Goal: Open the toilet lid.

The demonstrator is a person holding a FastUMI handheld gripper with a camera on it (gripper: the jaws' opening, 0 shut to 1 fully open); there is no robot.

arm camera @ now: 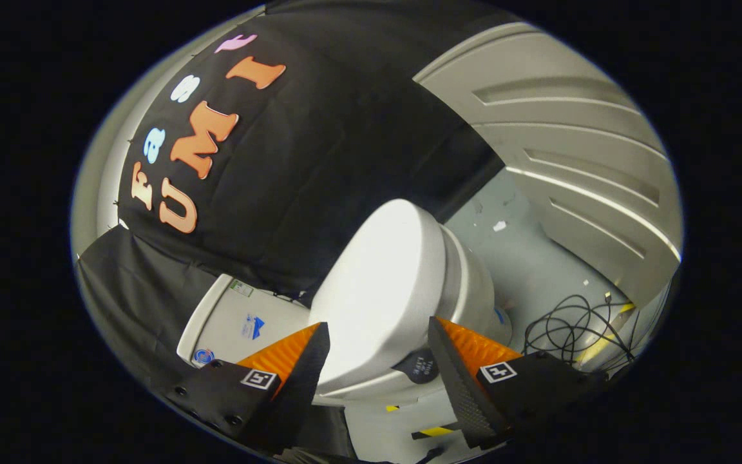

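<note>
**Gripper spread wide over the closed toilet lid**

The gripper (pixel 377 351) stands open, its two fingers well apart, with nothing pressed between them. The toilet lid (pixel 380 283) lies down on the bowl, shut, and its front part shows in the gap between the fingers and just ahead of them; the rest of it runs on beyond the tips. Whether either finger touches the lid's edge cannot be told.

The lid is a smooth, glossy white oval, slightly domed, bright under the light. Beneath it the toilet bowl (pixel 474 290) curves away in the same hard white glaze, with a small dark sticker on its front rim. Behind the lid rises the white cistern (pixel 229 322), a rounded box with small printed labels on its face.

The fingers' inner faces carry a fine ribbed, grippy texture, and each finger bears a small square marker.

Beside the bowl, a loose tangle of thin black cable (pixel 570 328) lies on the pale grey floor (pixel 525 258), which carries a few scraps and a strip of yellow-and-black tape (pixel 435 432). A grey panelled wall (pixel 570 142) with raised ribs stands beyond.
</note>
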